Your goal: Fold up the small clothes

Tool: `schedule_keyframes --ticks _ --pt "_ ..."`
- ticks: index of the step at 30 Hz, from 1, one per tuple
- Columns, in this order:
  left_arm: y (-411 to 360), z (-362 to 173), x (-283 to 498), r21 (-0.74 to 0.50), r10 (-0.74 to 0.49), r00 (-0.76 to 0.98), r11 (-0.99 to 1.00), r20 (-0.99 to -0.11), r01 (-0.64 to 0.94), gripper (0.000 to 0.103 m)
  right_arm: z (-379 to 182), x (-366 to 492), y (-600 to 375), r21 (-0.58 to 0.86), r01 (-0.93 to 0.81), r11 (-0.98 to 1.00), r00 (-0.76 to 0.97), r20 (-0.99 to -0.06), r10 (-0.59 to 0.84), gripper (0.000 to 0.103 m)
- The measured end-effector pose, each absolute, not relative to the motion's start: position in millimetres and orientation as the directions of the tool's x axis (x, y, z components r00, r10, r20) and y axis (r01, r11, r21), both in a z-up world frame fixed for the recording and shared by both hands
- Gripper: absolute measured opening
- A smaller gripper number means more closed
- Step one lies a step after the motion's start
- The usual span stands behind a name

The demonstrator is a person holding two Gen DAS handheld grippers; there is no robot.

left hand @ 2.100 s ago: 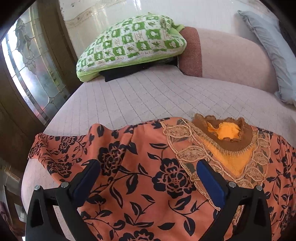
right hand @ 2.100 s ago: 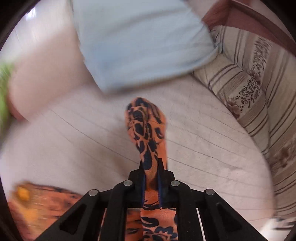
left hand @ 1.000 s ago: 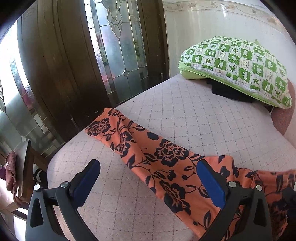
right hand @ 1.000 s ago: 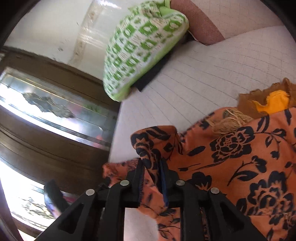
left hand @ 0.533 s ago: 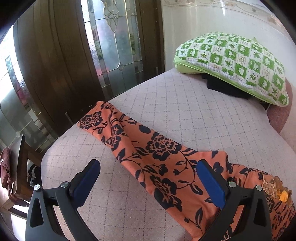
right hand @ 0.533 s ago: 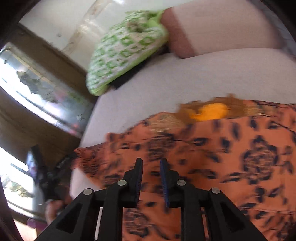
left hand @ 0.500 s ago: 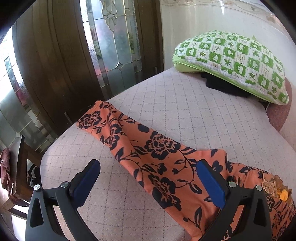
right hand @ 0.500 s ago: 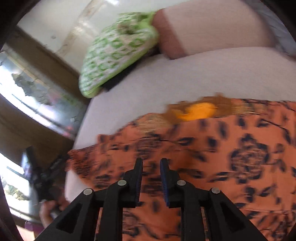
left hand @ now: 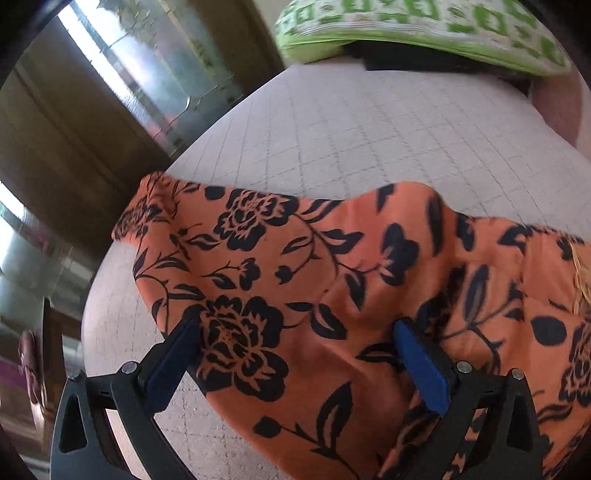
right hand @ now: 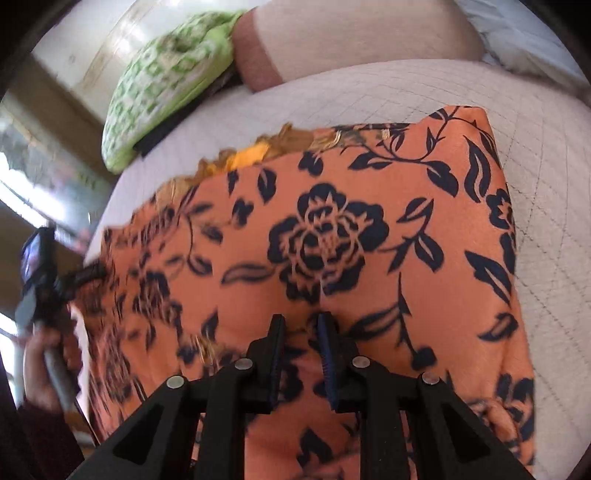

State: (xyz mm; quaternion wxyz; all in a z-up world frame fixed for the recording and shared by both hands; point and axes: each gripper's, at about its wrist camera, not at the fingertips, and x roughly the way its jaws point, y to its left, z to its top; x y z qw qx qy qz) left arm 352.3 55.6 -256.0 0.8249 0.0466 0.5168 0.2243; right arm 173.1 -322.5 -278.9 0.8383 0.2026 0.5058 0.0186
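Quilted pale-pink bedding (left hand: 369,122) is carrying an orange garment with a black floral print (right hand: 332,236), lying spread across its near part, below a green-and-white checked pillow (left hand: 424,26) at the far edge. Over the garment's left sleeve, the left gripper (left hand: 295,350) is hovering with fingers wide apart, while the right gripper (right hand: 301,332) is hanging with fingers slightly apart, nothing pinched between them.

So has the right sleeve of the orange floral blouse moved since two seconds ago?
Yes. The sleeve now lies folded over the blouse body, away from the grey pillow, and the right gripper no longer pinches it.

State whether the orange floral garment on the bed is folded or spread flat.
Partly folded. In the right wrist view a floral layer of the garment lies over its embroidered neckline, only the neckline's top edge showing.
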Motion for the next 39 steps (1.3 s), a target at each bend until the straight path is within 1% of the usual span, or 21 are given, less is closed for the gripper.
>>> schedule_keyframes --ticks 3,6,8,11,13,18,22,24,27,32,33,34,36,38,39 --pt "73 -248 351 0.287 0.424 0.355 0.88 -0.833 -0.379 0.103 -280 158 -322 0.36 0.139 0.922 0.51 -0.824 0.245 0.022" --pt "106 -230 340 0.18 0.382 0.377 0.863 -0.843 -0.472 0.103 -289 141 -331 0.415 0.107 0.903 0.585 -0.761 0.28 0.022" --pt "140 -220 330 0.139 0.394 0.367 0.818 -0.843 -0.558 0.103 -290 143 -337 0.457 0.129 0.88 0.578 -0.756 0.308 0.022" --pt "186 -218 314 0.088 0.402 0.331 0.738 -0.854 -0.669 0.103 -293 145 -346 0.477 0.117 0.871 0.562 -0.755 0.338 0.022" --pt "215 -221 306 0.044 0.385 0.322 0.697 -0.865 -0.716 0.103 -293 149 -346 0.495 0.136 0.858 0.561 -0.753 0.345 0.022" --pt "267 -235 298 -0.054 0.321 0.351 0.666 -0.88 -0.744 0.103 -291 151 -339 0.472 0.131 0.872 0.566 -0.758 0.325 0.022" --pt "302 -255 298 -0.207 0.175 0.388 0.615 -0.905 -0.761 0.103 -291 151 -338 0.463 0.124 0.878 0.571 -0.757 0.319 0.022" --pt "310 -252 302 -0.216 0.194 0.414 0.619 -0.889 -0.755 0.103 -291 152 -338 0.465 0.134 0.875 0.57 -0.758 0.316 0.022" --pt "318 -252 310 -0.279 0.138 0.465 0.64 -0.875 -0.716 0.103 -291 153 -337 0.459 0.14 0.877 0.57 -0.762 0.308 0.022" --pt "333 -255 331 -0.342 0.091 0.508 0.637 -0.856 -0.691 0.103 -291 157 -334 0.447 0.149 0.882 0.573 -0.766 0.291 0.022" --pt "334 -254 334 -0.365 0.073 0.524 0.636 -0.849 -0.68 0.101 -291 158 -334 0.445 0.152 0.883 0.574 -0.767 0.287 0.022" --pt "334 -253 337 -0.388 0.054 0.539 0.635 -0.84 -0.668 0.093 -291 159 -333 0.442 0.155 0.883 0.575 -0.768 0.283 0.022" --pt "334 -255 349 -0.396 0.036 0.546 0.648 -0.837 -0.65 0.065 -291 160 -332 0.436 0.156 0.886 0.577 -0.769 0.276 0.023" --pt "335 -258 356 -0.394 0.027 0.542 0.657 -0.84 -0.643 0.053 -291 162 -330 0.431 0.155 0.889 0.579 -0.769 0.272 0.024" --pt "337 -259 357 -0.404 0.021 0.548 0.652 -0.836 -0.642 0.049 -291 162 -330 0.43 0.155 0.889 0.58 -0.769 0.271 0.024"
